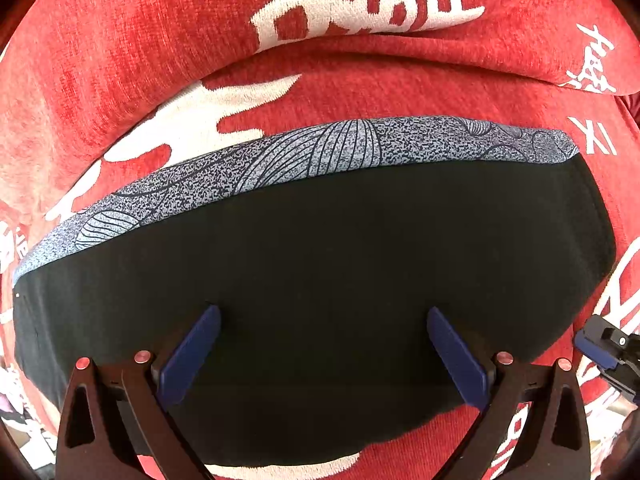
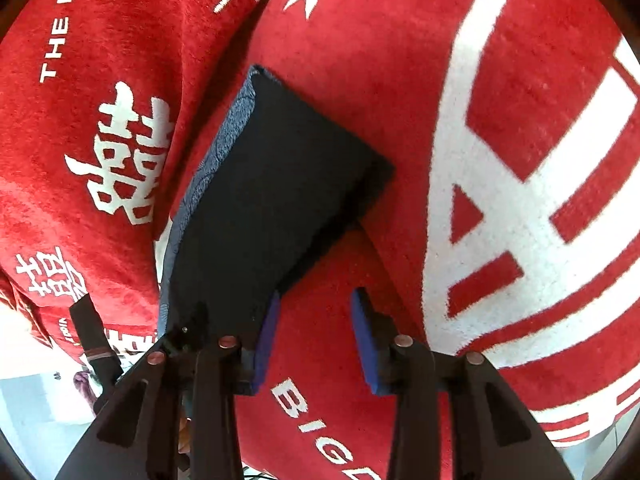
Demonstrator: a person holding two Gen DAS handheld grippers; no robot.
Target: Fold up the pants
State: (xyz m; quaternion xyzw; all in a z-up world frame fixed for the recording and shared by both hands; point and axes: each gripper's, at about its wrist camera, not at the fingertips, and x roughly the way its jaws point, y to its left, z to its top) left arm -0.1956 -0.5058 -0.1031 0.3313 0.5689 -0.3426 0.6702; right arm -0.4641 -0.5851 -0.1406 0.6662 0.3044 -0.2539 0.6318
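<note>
- Pants: dark, folded into a compact rectangle with a grey patterned band along one edge. They fill the centre and lower half of the left wrist view; in the right wrist view they run from centre down to lower left.
- They lie on a red blanket with white lettering.
- Left gripper: jaws spread wide above the dark cloth, nothing clamped between them.
- Right gripper: jaws apart, released; its left pad sits just beside the near corner of the pants, and only blanket shows in the gap.
- Handling, judged: light, soft and limp; layers may slide and the stack may sag if lifted by one corner.
- Hold advised: pinch all layers at two corners of one short edge, or at the band, which looks firmer.
</note>
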